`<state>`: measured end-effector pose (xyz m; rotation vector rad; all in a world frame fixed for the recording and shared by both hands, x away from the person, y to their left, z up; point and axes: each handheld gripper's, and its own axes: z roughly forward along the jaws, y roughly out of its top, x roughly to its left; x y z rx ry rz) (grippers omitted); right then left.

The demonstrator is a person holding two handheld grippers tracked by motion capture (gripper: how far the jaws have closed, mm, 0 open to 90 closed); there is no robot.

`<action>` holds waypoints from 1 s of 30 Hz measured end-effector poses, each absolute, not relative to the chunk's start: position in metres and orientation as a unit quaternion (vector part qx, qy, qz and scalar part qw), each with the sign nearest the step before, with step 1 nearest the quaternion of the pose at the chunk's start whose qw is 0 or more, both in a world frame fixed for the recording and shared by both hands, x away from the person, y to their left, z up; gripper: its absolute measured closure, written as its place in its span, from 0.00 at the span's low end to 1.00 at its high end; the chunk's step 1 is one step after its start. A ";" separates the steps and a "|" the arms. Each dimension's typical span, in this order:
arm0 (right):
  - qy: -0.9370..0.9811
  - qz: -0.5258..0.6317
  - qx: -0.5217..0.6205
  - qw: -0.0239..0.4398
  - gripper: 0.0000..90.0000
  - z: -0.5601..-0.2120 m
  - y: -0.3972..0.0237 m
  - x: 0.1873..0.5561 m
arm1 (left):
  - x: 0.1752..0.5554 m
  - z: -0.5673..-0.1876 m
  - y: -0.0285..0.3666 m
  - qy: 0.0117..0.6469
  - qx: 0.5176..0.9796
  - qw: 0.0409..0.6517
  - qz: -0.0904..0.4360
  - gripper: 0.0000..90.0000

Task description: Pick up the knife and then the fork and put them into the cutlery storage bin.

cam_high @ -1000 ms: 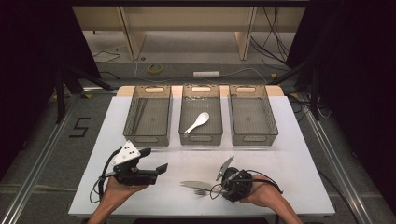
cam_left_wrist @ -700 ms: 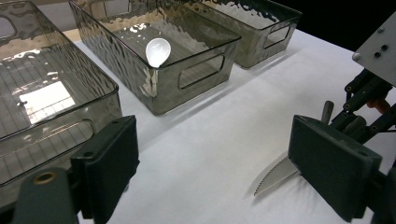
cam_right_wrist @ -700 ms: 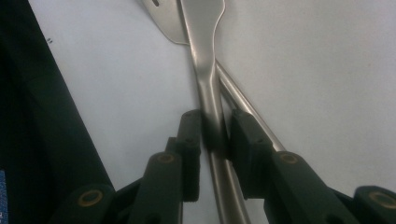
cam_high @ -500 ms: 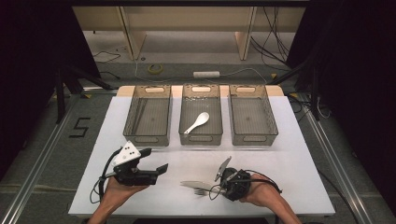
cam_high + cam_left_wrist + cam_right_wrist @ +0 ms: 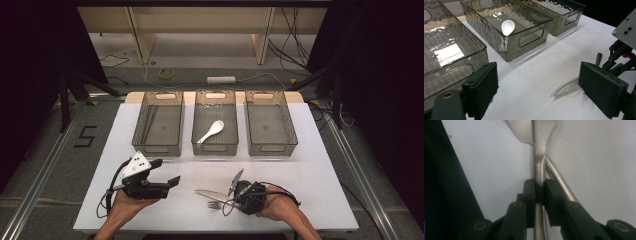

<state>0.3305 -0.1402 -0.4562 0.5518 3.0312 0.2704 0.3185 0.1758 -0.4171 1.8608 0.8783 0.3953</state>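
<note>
At the near edge of the white table (image 5: 320, 165), the right gripper (image 5: 539, 191) has just been closing its jaws, and they now clamp the handle of a fork (image 5: 539, 150). The fork lies flat, crossing a knife (image 5: 567, 88), with its prongs pointing left. The left gripper (image 5: 544, 90) hovers nearby, jaws wide apart around nothing. A white spoon (image 5: 210, 131) rests in the middle bin (image 5: 215, 148).

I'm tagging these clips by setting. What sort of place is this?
Probably a lab recording station: a white table on a metal frame, three clear bins, loose cables on the floor, dark surroundings.
</note>
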 end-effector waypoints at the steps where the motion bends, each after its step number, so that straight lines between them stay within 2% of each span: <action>1: 0.981 0.087 0.170 0.027 0.89 -0.457 -0.140 0.331 | 0.318 -0.417 0.176 0.364 0.769 0.500 0.163 0.17; 12: 0.979 0.106 0.174 0.020 0.90 -0.453 -0.143 0.331 | 0.318 -0.417 0.177 0.363 0.766 0.504 0.166 0.17; 30: 0.950 0.206 0.233 0.022 0.91 -0.418 -0.177 0.355 | 0.318 -0.415 0.180 0.369 0.755 0.516 0.168 0.17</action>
